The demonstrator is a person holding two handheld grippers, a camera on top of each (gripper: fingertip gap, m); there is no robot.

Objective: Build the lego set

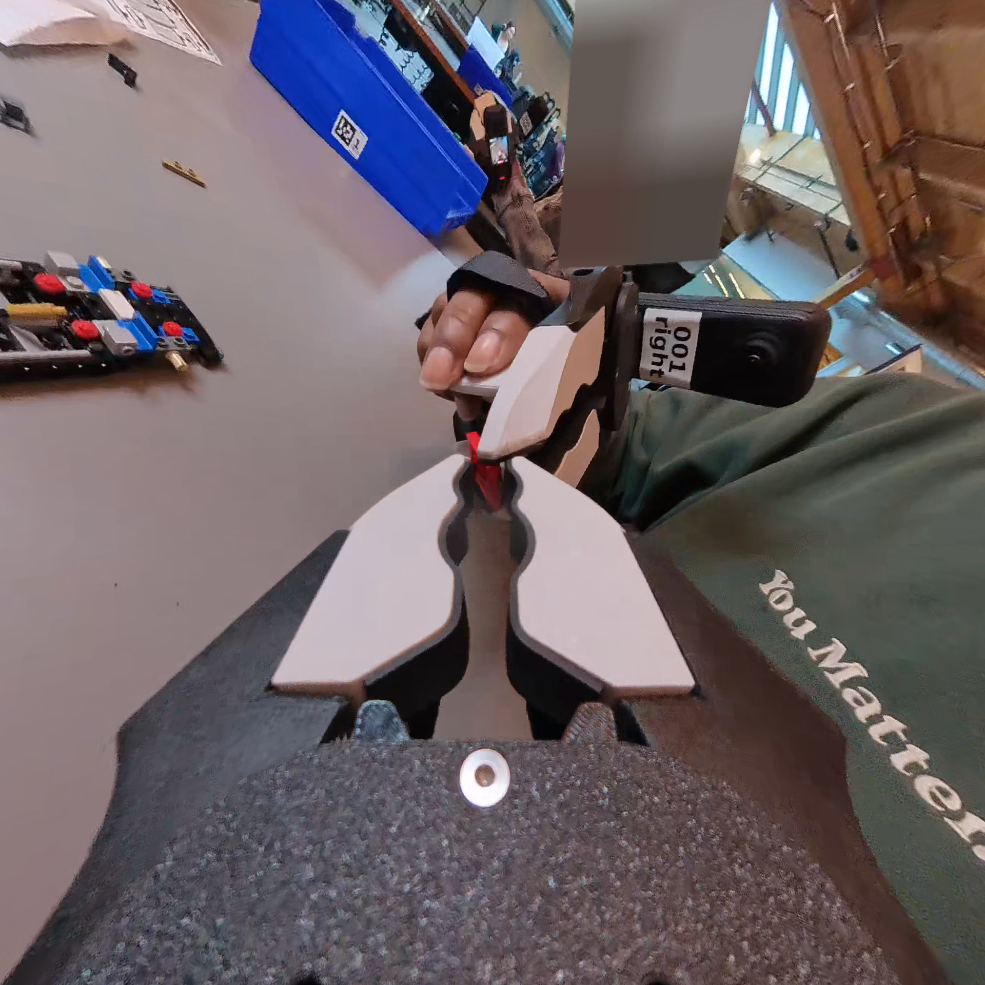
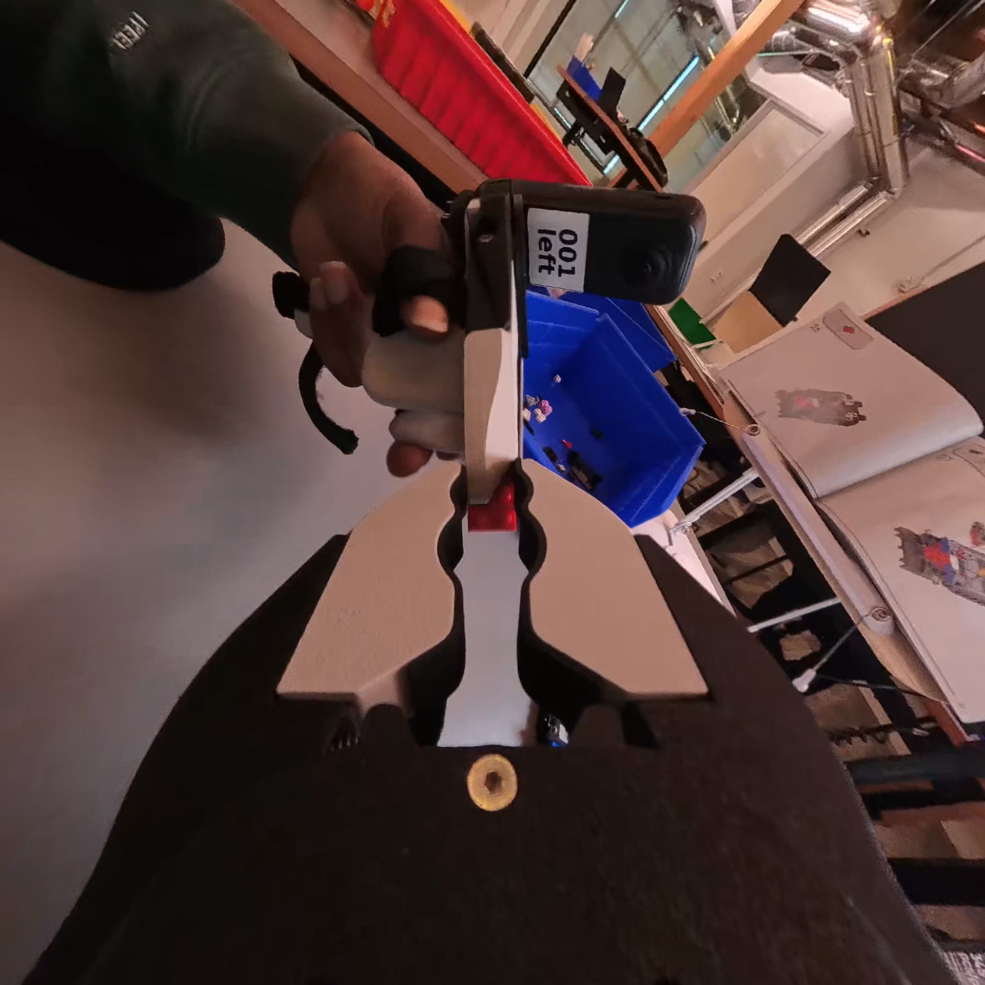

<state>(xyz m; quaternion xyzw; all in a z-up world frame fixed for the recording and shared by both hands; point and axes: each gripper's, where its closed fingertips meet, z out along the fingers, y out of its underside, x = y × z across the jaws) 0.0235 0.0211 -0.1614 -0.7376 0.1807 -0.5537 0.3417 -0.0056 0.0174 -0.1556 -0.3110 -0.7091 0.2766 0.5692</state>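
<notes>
A small red brick point(image 1: 487, 482) is held in the air above the grey table point(image 1: 240, 479). My left gripper point(image 1: 484, 469) is shut on it at the fingertips. My right gripper point(image 1: 477, 450) comes in from above, seen edge-on, and pinches the same red brick. In the right wrist view the red brick point(image 2: 493, 514) shows its studded face between the tips of my right gripper point(image 2: 493, 495). The left gripper point(image 2: 490, 479) reaches down onto the brick from above, crosswise to the right one. A hand holds each gripper.
A partly built brick model point(image 1: 96, 314) in black, blue, red and grey lies on the table at left. A small tan piece point(image 1: 184, 173) and paper sheets lie farther off. A blue bin point(image 2: 597, 416) holds loose pieces. An open picture booklet point(image 2: 853, 405) lies at right. Only a small space, under 4 cm, lies between the two pairs of fingers.
</notes>
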